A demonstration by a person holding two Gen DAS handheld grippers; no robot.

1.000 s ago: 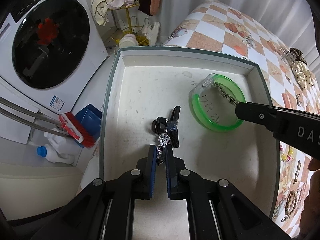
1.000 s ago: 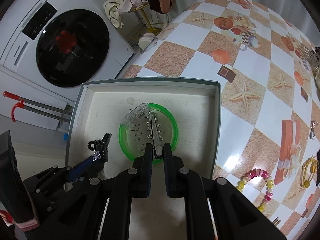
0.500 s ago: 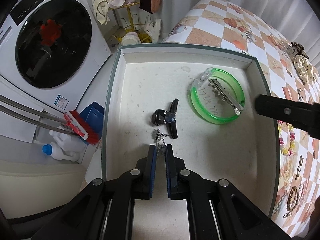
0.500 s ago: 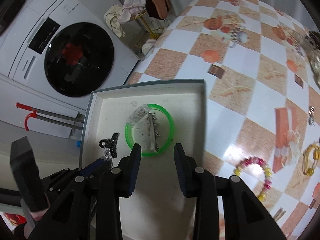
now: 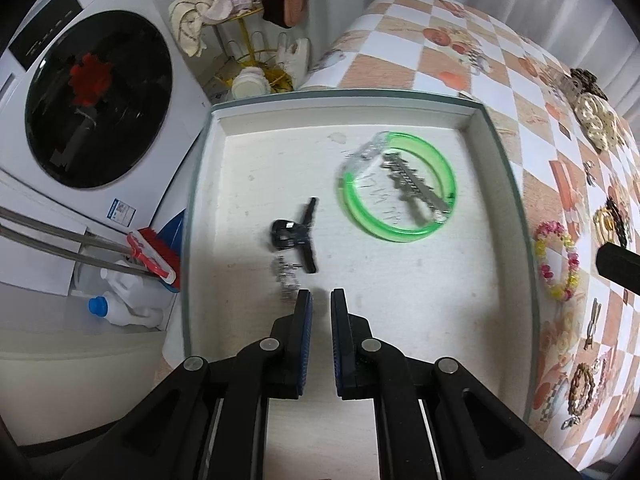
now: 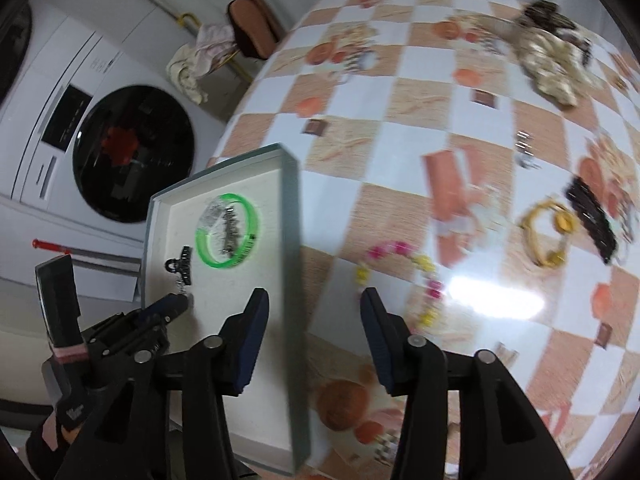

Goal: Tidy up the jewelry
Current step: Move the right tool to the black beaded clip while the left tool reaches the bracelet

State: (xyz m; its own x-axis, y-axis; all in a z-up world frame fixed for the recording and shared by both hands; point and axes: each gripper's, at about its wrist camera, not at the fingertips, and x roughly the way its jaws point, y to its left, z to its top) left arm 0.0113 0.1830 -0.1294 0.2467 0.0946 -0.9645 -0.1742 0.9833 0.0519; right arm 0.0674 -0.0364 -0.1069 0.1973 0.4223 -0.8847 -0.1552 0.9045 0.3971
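Note:
A white tray with a grey rim [image 5: 504, 168] [image 6: 290, 216] holds a green bangle [image 5: 400, 188] [image 6: 226, 232] with a silver toothed hair clip [image 5: 416, 186] lying across it, a black claw clip [image 5: 298, 232] [image 6: 180, 266] and a small silver chain piece [image 5: 286, 274]. My left gripper [image 5: 318, 300] hovers just behind the chain piece, jaws slightly apart and empty. My right gripper [image 6: 314, 300] is open and empty above the tray's right rim, and its tip shows in the left wrist view [image 5: 616, 262]. A pink and yellow bead bracelet [image 6: 404, 280] [image 5: 556, 258] lies on the table to the right.
On the checkered tablecloth [image 6: 400, 100] lie a yellow bracelet [image 6: 548, 236], a black comb clip [image 6: 592, 216], a beige hair piece [image 6: 548, 56] and small clips. A washing machine [image 5: 92, 100], a red brush [image 5: 154, 254] and a bottle [image 5: 120, 308] stand off the table's left edge.
My right gripper let go of the silver hair clip on the bangle, opened wide and drew back to the right. My left gripper released the chain piece beside the claw clip and pulled back.

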